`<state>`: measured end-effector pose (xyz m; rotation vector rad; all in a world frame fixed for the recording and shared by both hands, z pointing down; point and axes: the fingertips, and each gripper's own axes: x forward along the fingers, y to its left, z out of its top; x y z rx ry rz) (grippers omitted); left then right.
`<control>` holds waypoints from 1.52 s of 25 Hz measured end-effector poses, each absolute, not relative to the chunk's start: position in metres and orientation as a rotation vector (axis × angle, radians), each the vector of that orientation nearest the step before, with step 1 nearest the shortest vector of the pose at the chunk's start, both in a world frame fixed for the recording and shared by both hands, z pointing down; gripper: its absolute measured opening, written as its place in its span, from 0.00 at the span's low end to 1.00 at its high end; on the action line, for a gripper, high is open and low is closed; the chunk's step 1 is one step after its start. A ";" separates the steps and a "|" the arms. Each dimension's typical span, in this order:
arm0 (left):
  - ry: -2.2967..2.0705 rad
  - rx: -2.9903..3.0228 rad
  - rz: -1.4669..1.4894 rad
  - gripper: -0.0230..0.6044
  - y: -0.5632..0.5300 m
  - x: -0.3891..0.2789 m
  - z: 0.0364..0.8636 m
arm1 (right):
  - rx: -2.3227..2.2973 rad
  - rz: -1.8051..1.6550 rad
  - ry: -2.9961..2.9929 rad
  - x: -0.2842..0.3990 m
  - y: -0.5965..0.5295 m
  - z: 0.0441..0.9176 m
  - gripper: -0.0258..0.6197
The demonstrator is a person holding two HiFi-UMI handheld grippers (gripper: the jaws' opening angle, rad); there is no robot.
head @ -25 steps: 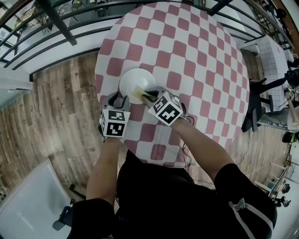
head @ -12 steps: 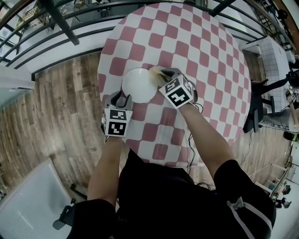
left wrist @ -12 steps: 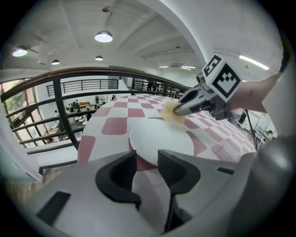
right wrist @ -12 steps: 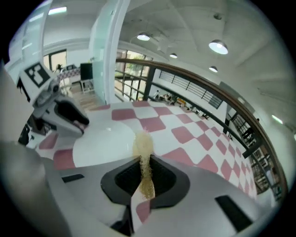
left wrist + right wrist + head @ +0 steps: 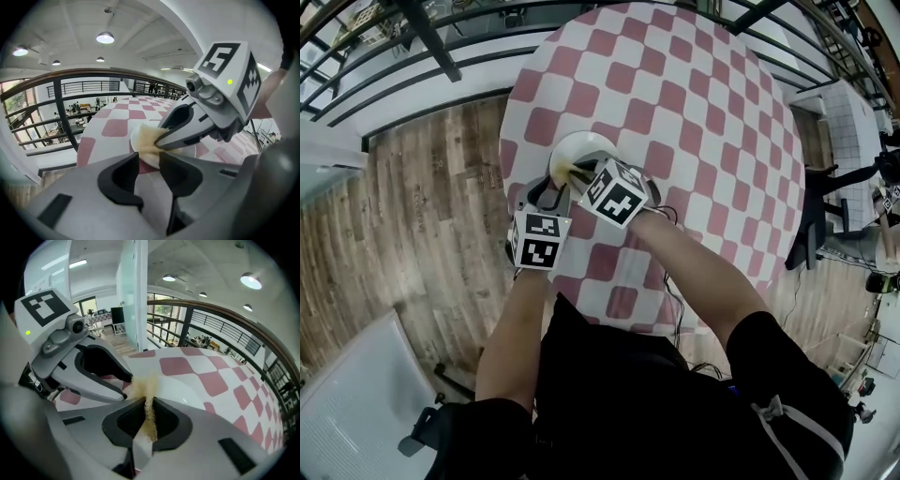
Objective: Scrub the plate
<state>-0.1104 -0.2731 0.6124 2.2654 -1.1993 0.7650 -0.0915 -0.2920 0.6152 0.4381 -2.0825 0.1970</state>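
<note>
As the right gripper (image 5: 148,404) presses its clamped sponge (image 5: 149,420) on the plate (image 5: 581,142), the left gripper (image 5: 149,160), jaws apart though just narrowing, straddles its 7 o'clock rim, probably steadying

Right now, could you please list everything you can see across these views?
Table: one, round, pink-and-white checks, middle of the head view.
Plate: one, white, on the table's near side.
Sponge: one, yellowish, on the plate, pinched in the right claw.
Railing: one, dark bars, beyond the table.
Floor: one, brown wood planks, left of the table.
Right claw: one, grey, shut on the sponge over the plate.
Left claw: one, grey, at the plate's near rim; its jaws have just been closing a little but stand apart with nothing pinched between them.
</note>
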 end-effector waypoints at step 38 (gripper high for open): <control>-1.310 2.263 0.752 0.26 -0.274 -0.114 0.610 | 0.491 -0.093 -1.990 -0.035 -0.322 0.616 0.11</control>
